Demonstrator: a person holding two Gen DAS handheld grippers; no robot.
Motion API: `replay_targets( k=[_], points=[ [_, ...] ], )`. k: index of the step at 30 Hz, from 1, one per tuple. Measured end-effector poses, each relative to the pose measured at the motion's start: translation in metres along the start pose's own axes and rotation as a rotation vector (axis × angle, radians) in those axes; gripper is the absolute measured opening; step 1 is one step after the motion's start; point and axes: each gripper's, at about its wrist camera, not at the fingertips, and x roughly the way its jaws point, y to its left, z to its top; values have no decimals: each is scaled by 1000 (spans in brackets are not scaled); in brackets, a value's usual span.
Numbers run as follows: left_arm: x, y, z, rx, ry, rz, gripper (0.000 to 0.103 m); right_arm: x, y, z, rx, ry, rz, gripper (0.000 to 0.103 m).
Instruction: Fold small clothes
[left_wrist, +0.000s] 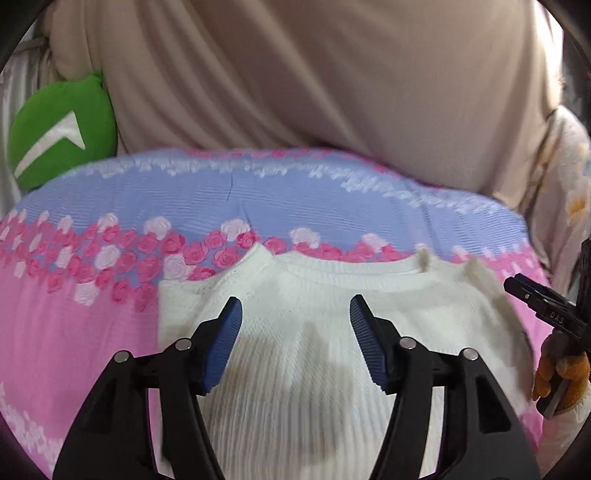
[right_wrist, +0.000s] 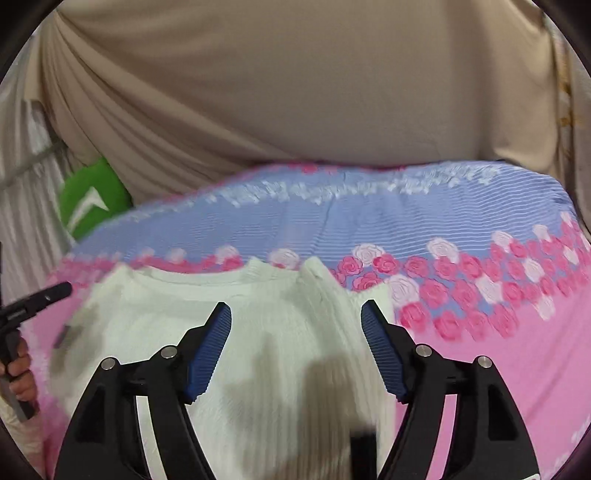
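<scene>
A bed covered by a ribbed sheet (left_wrist: 74, 350), pink on the near side and blue on the far side, with a band of pink and white roses between. A white knitted garment (left_wrist: 295, 369) lies flat on the pink part, its neckline toward the roses. A green cushion (left_wrist: 59, 129) sits at the far left edge.

bedsheet (left_wrist: 258, 192): pink-blue, rose print | green cushion (left_wrist: 62, 125): far left edge | beige drape (left_wrist: 295, 74): behind

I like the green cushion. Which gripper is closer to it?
Left. The left gripper hovers over the white knit top on the side where the green cushion sits. The right gripper is over the top's far side, away from it.
</scene>
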Motion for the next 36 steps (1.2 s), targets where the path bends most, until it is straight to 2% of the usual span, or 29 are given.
replay_targets(
  k=[1,2,4,6,7,8,10,12,14,15,16,17,20,23,24,26,28,30,31,32,36],
  points=[
    [16,4,1,-18,25,12,58,16,1,2,-11,41,-23,47],
    [32,11,2,-37,55,29,53,30,1,5,-11,100,-10,9],
    [50,23,-3,-62,87,73,50,18,-2,9,17,36,48,7],
    [55,34,-10,-69,65,65,48,-3,-10,16,31,-57,35,7],
    [55,34,-12,-60,51,65,48,-4,-21,18,68,-61,16,7],
    [54,32,-13,-51,47,72,48,6,-34,18,112,-22,9,7],
    [55,26,-15,-21,40,107,48,39,-58,7,195,101,20,7],
    [55,23,-16,2,37,129,49,35,-71,9,265,90,79,6],
    [56,23,-16,1,34,129,50,21,-68,9,267,51,39,9],
    [55,23,-17,0,33,129,50,5,-60,9,258,-4,-11,12],
    [55,22,-17,1,30,131,50,-10,-48,9,231,-48,-24,17],
    [55,21,-18,5,28,139,50,-23,-34,10,199,-79,-3,17],
    [57,16,-19,25,27,166,51,-51,30,4,60,-114,172,17],
    [57,13,-19,36,25,184,51,-41,109,-17,-99,-29,349,17],
    [57,13,-20,37,23,187,51,-35,127,-24,-136,3,378,17],
    [57,13,-20,38,21,190,51,-21,160,-42,-224,58,396,17],
    [57,13,-20,40,20,194,51,-6,176,-56,-284,103,379,17],
    [57,13,-21,41,18,194,51,3,166,-63,-278,121,337,15],
    [56,13,-21,39,18,191,51,4,156,-64,-252,125,333,9],
    [56,14,-21,38,18,187,51,5,141,-63,-213,131,331,8],
    [56,14,-21,37,17,178,51,-3,54,-64,1,100,247,2]
  ],
)
